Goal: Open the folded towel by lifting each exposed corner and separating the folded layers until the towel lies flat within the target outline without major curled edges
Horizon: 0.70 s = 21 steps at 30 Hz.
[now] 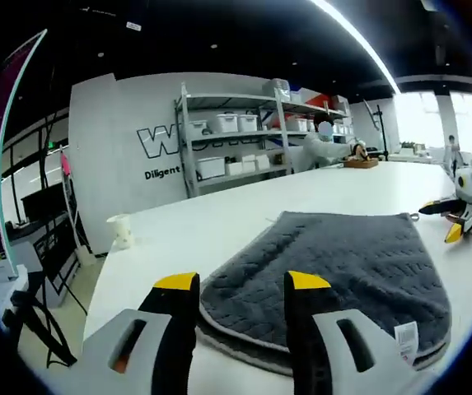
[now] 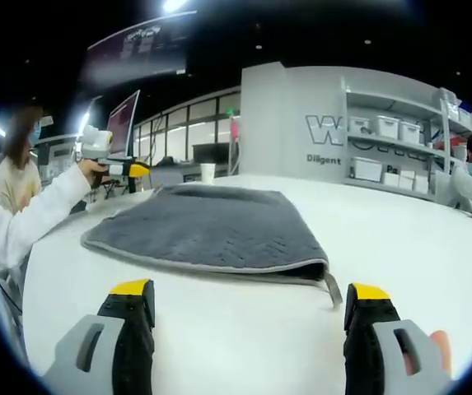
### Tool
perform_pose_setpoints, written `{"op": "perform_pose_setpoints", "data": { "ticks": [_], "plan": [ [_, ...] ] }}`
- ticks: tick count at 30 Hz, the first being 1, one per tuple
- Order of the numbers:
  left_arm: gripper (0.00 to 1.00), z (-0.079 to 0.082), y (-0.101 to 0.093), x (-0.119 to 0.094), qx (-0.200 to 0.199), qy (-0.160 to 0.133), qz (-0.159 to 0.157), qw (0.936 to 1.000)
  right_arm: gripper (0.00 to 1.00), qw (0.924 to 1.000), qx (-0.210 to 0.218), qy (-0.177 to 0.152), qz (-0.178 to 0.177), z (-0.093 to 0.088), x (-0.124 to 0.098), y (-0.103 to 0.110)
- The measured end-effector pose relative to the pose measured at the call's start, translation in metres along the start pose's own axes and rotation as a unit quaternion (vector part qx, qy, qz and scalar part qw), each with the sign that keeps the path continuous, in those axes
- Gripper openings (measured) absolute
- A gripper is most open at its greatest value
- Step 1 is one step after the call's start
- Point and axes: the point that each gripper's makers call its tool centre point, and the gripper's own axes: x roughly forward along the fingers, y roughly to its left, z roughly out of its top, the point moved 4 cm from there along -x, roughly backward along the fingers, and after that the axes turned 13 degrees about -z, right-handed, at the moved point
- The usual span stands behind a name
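Observation:
A dark grey folded towel (image 1: 343, 263) lies on the white table (image 1: 219, 222), its layered rounded edge toward my left gripper (image 1: 242, 281). That gripper is open, and the towel's near edge shows between its yellow-tipped jaws. A white label (image 1: 406, 333) hangs at the towel's near right corner. My right gripper (image 1: 454, 220) hovers open past the towel's right side. In the right gripper view the towel (image 2: 211, 226) lies ahead of my wide-open right gripper (image 2: 250, 290), a short way off. A small loop (image 2: 332, 288) sticks out of its near right corner. My left gripper (image 2: 124, 170) sits at the towel's far left corner.
A paper cup (image 1: 122, 230) stands near the table's left edge, also seen as the cup (image 2: 208, 173) beyond the towel. Metal shelves with white bins (image 1: 236, 140) line the far wall. A seated person (image 1: 326, 144) works at the table's far end. A white sleeve (image 2: 21, 218) reaches in from the left.

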Motion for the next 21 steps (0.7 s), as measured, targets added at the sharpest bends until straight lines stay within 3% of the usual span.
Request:
{"op": "perform_pose_setpoints", "data": {
  "ticks": [5, 10, 21],
  "plan": [
    [0.49, 0.015, -0.017, -0.003, 0.013, -0.013, -0.042, 0.9989, 0.96, 1.0, 0.0, 0.0, -0.004, 0.0, 0.0, -0.002],
    [0.66, 0.027, -0.029, -0.003, -0.027, -0.048, -0.09, 0.9944, 0.96, 1.0, -0.002, 0.0, -0.004, 0.0, 0.0, -0.001],
    [0.81, 0.021, -0.029, -0.009, -0.041, -0.028, -0.11, 0.9927, 0.96, 1.0, -0.007, 0.002, -0.003, 0.0, 0.001, -0.001]
  ]
}}
